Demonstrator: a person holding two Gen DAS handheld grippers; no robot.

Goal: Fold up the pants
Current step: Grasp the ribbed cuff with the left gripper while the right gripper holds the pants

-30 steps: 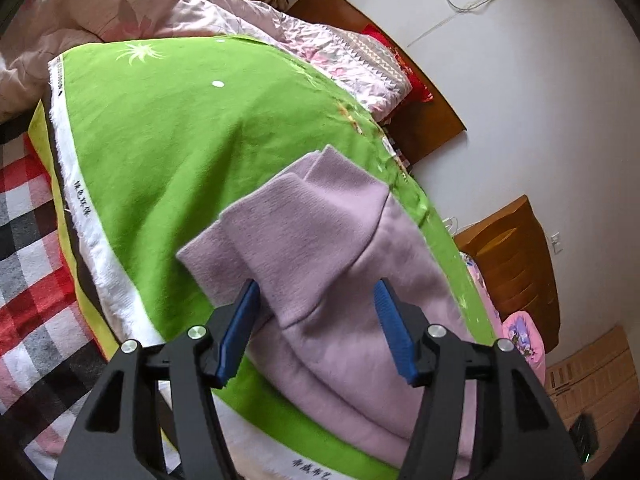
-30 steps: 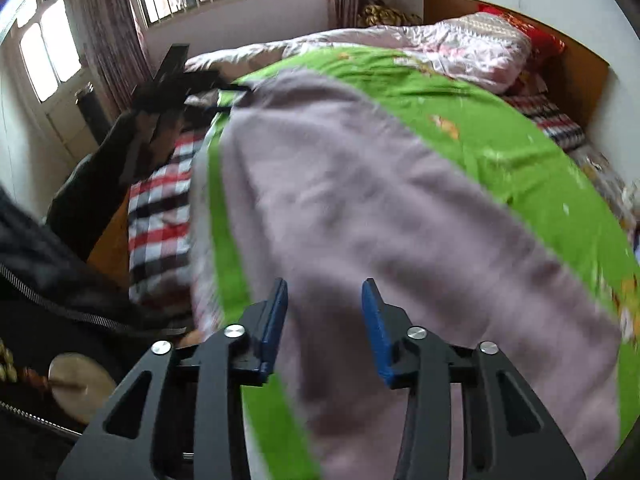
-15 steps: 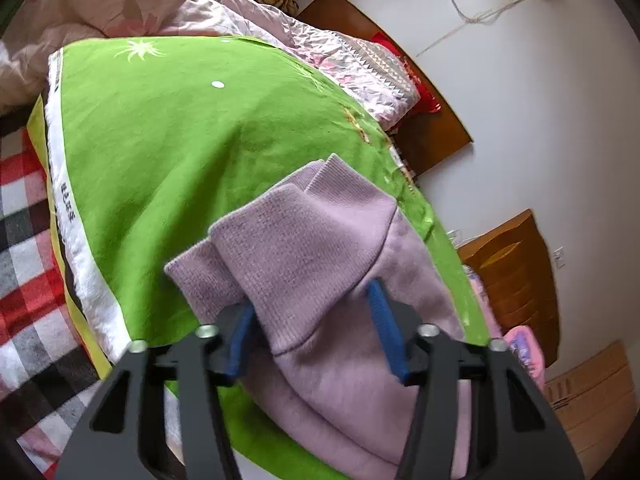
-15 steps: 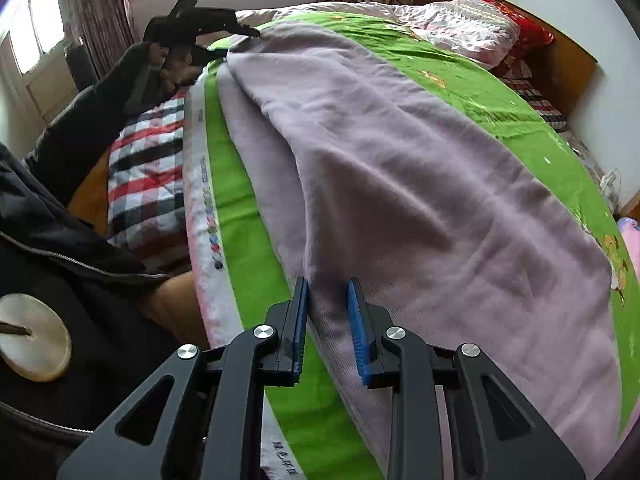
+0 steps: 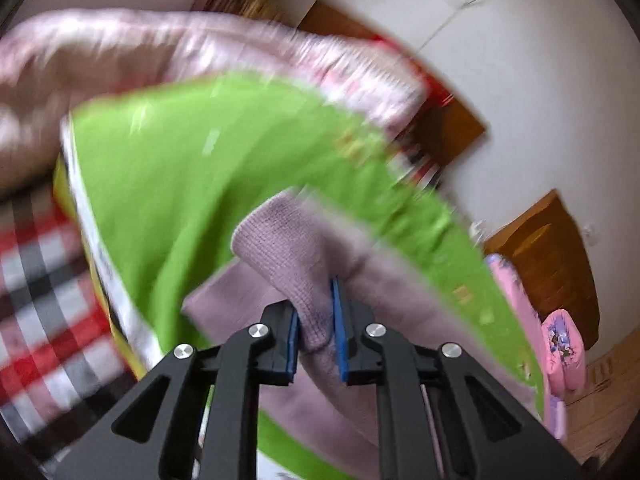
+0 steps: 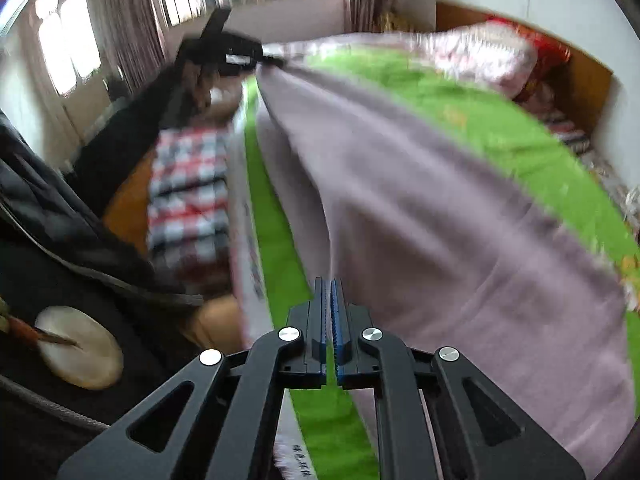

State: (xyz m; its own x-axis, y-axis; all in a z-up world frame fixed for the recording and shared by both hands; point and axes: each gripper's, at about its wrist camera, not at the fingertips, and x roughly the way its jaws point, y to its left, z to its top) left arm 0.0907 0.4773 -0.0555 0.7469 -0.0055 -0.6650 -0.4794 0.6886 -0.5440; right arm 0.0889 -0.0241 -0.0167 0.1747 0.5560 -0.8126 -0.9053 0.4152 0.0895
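The lilac knit pants [image 6: 460,220] lie along a green blanket [image 6: 500,120] on the bed. My left gripper [image 5: 314,316] is shut on the ribbed cuff end [image 5: 288,248] of the pants and holds it lifted off the blanket. In the right wrist view that gripper [image 6: 256,58] shows at the far end, pulling the fabric taut. My right gripper [image 6: 330,292] is shut on the near edge of the pants, the fabric running up from between its blue pads [image 6: 339,320]. Both views are blurred by motion.
A red, white and black checked sheet [image 5: 36,292] lies beside the green blanket [image 5: 192,184]. A pink quilt [image 5: 120,56] is heaped at the head of the bed. A wooden headboard [image 5: 452,128] and cabinet [image 5: 552,256] stand by the wall. The person's dark jacket [image 6: 60,280] is at the left.
My left gripper has closed on the cuff end and lifted it. My right gripper has closed fully on the near edge of the pants. The fabric is now raised and stretched between them.
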